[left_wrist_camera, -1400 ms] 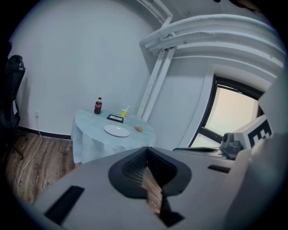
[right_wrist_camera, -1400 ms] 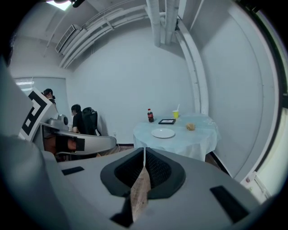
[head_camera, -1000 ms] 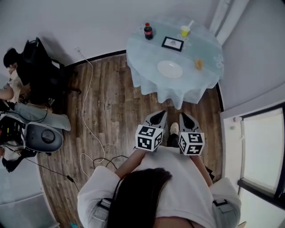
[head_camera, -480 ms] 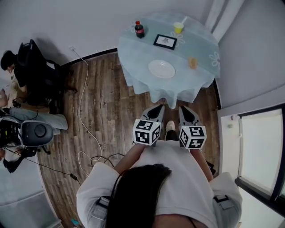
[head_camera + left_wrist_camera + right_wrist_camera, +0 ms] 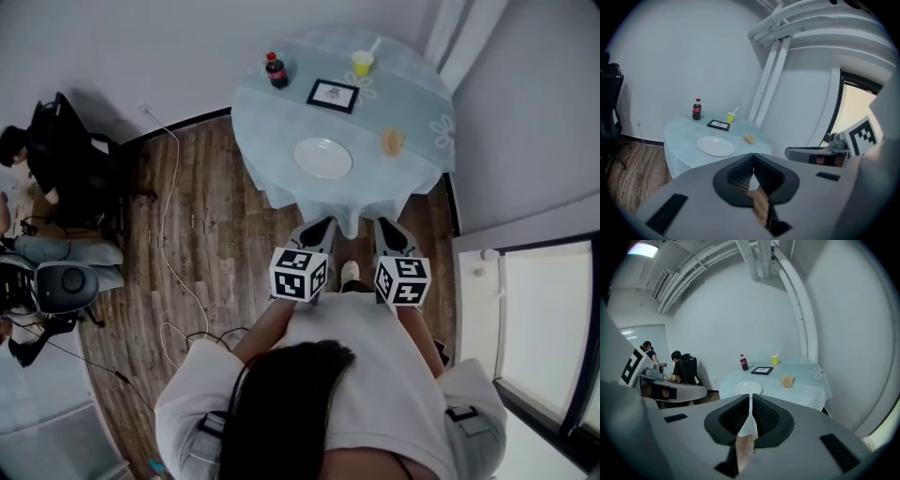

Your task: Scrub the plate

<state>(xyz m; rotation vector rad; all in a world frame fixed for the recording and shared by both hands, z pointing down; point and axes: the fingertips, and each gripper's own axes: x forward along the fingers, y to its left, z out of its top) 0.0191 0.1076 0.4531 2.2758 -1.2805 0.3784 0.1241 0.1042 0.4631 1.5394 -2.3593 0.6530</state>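
Wood-plank floor (image 5: 202, 225) in a white-walled corner, left gripper (image 5: 317, 228) and right gripper (image 5: 392, 230) side by side, both closed and empty, table (image 5: 267, 117) edge just ahead, plate (image 5: 323, 157) beyond that edge, bare floor open leftward, wall close rightward.

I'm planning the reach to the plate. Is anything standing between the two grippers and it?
Nothing visible. Only bare tablecloth lies between the left gripper, the right gripper and the plate; the sponge sits to its right, the bottle, frame and cup beyond it.
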